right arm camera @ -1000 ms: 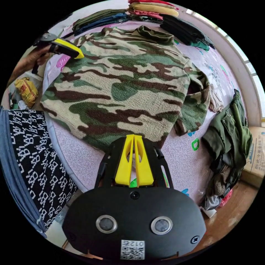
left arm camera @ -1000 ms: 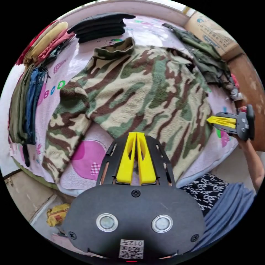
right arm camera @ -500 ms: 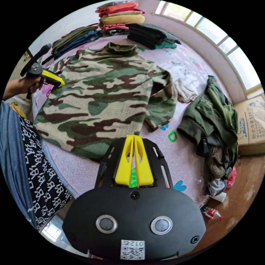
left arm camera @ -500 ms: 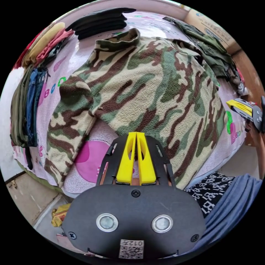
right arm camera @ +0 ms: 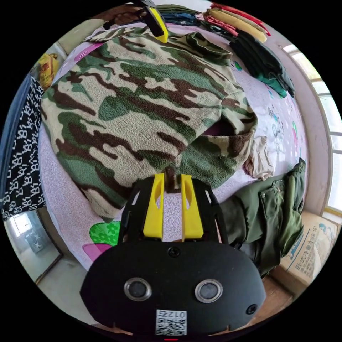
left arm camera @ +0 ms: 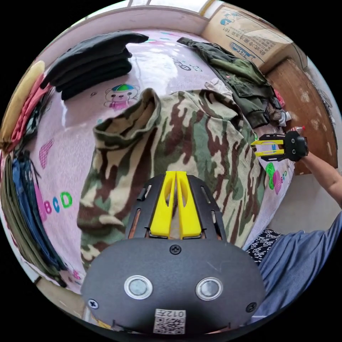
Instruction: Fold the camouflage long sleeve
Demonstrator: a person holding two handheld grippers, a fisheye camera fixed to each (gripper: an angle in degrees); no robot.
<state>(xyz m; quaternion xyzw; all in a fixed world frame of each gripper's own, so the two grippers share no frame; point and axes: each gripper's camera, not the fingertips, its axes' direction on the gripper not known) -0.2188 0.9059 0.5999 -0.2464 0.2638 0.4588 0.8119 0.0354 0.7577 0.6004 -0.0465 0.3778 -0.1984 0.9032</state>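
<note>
One big bed (left arm camera: pixel 156 67) takes up most of both views, its pink printed sheet carrying the camouflage long sleeve (right arm camera: pixel 142 103), which lies spread flat across the middle with the collar toward the far side and the hem at the near edge by the person. The right sleeve is already tucked in against the body of the shirt, near the olive jacket (right arm camera: pixel 274 206).

A second ago both grippers hung back at the near edge with their jaws together. Now the right gripper (right arm camera: pixel 172 185) has its jaws parted a little and sits at the edge of the folded right sleeve, gripping nothing yet (a dark bit of fleece shows just at the tips). The left gripper (left arm camera: pixel 175 185) has come forward over the left shoulder area, jaws still closed and empty, with fabric beneath them. I judge this as the approach to a grip: the right side looks ready to pinch, while the left must open before it can take any cloth.

Around the shirt, stacks of folded clothes line the far side: a dark pile (left arm camera: pixel 92 64), red and tan ones, and blue and green ones on the left. A cardboard box (left arm camera: pixel 256 35) stands beyond the jacket. A small beige cloth (right arm camera: pixel 260 156) lies just beside the right shoulder and, with the jacket, crowds that side.
</note>
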